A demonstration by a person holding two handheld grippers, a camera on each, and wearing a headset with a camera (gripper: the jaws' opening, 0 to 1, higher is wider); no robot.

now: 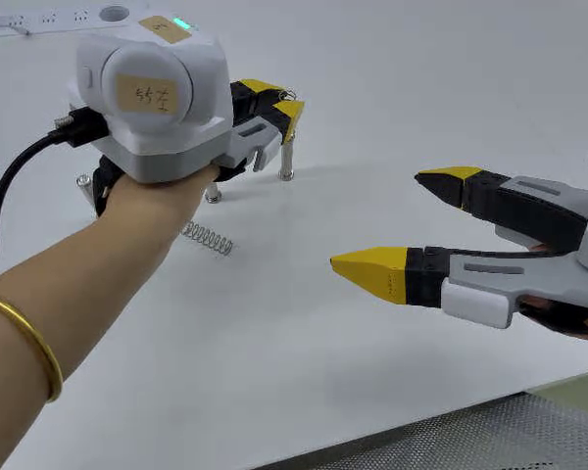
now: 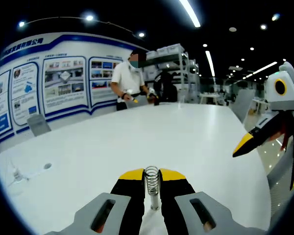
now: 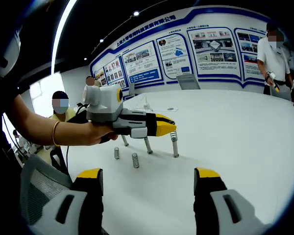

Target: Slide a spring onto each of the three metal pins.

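Observation:
My left gripper [image 1: 286, 106] is shut on a small steel spring [image 2: 152, 180], holding it upright at the top of a metal pin [image 1: 286, 162]. The same spring [image 3: 173, 135] and pin [image 3: 175, 149] appear in the right gripper view, just past the left gripper's yellow tips [image 3: 166, 128]. Two more pins [image 3: 148, 146] [image 3: 125, 141] stand bare to the left of it. A loose spring [image 1: 208, 237] lies on the table near my left wrist. My right gripper [image 1: 392, 223] hovers open and holds nothing, well to the right of the pins.
The white table [image 1: 304, 333] ends at a near edge with a grey mesh surface [image 1: 490, 436] below it. A white power strip [image 1: 69, 17] lies at the far left. A black cable [image 1: 10, 186] trails from the left gripper. People stand beyond the far edge [image 2: 130, 81].

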